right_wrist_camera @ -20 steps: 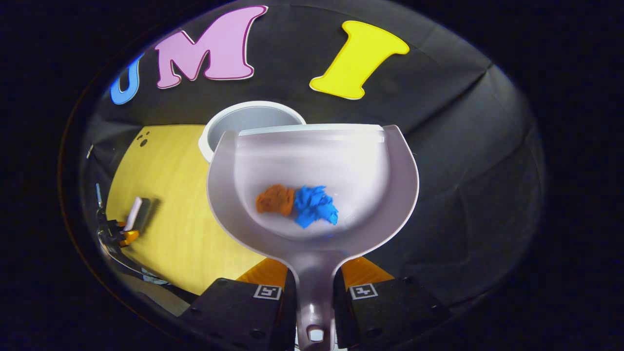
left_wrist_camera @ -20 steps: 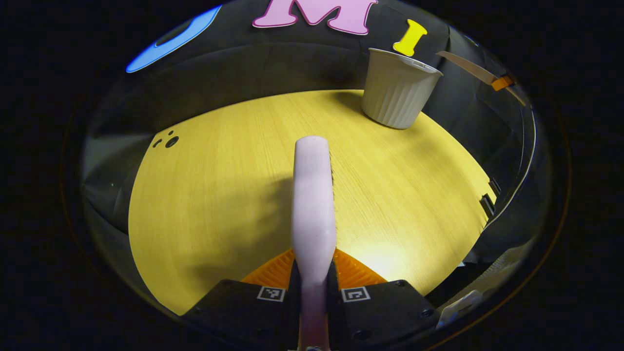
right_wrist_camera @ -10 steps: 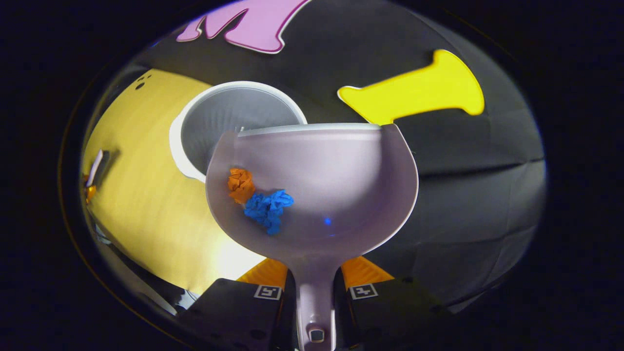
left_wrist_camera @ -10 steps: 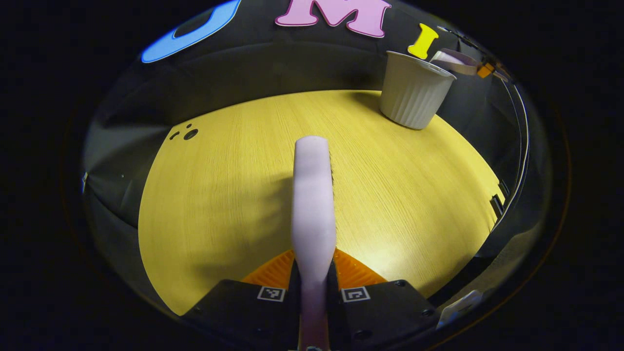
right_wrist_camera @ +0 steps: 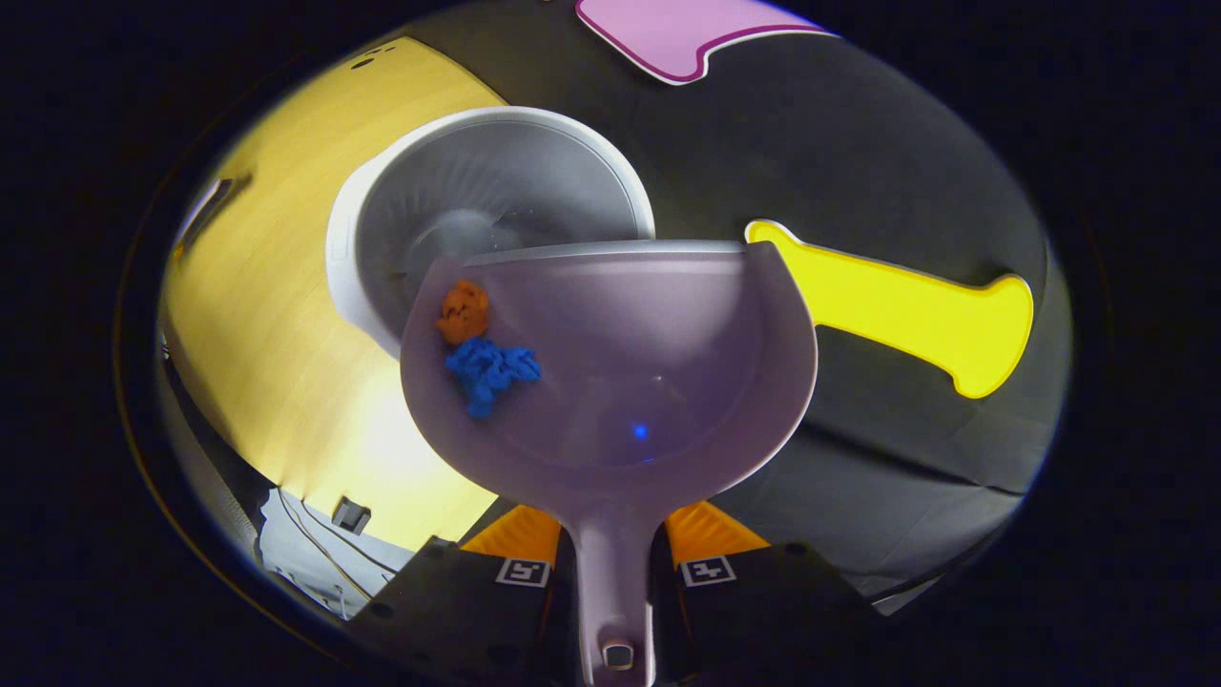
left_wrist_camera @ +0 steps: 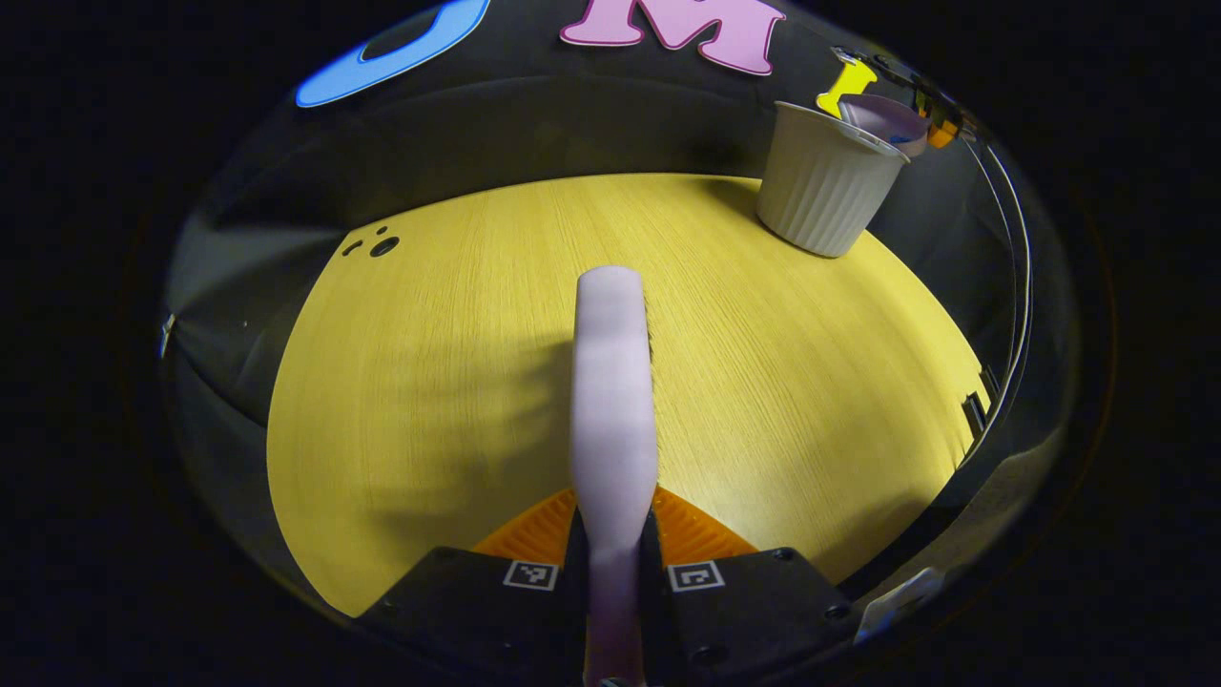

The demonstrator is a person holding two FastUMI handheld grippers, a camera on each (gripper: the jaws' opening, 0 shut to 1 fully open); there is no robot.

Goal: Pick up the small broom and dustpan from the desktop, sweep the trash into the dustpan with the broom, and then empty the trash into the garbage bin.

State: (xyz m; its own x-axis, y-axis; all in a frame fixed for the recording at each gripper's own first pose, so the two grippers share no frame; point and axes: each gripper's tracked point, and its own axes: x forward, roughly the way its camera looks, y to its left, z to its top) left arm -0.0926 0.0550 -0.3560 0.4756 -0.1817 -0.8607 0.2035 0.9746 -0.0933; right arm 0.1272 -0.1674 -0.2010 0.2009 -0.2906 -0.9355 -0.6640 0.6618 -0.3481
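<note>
Dustpan (right_wrist_camera: 658,382), clamped in right claw (right_wrist_camera: 615,553), tilts over garbage bin (right_wrist_camera: 448,219), carrying orange scrap (right_wrist_camera: 464,311) and blue scrap (right_wrist_camera: 488,369); left claw (left_wrist_camera: 615,544) grips broom (left_wrist_camera: 612,382).

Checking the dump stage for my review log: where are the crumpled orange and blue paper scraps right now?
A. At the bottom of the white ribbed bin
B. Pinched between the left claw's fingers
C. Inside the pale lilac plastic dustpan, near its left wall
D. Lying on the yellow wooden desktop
C: in the right gripper view the crumpled orange scrap and crumpled blue scrap lie inside the pale lilac plastic dustpan, against its left wall, held above the white ribbed bin.
</note>
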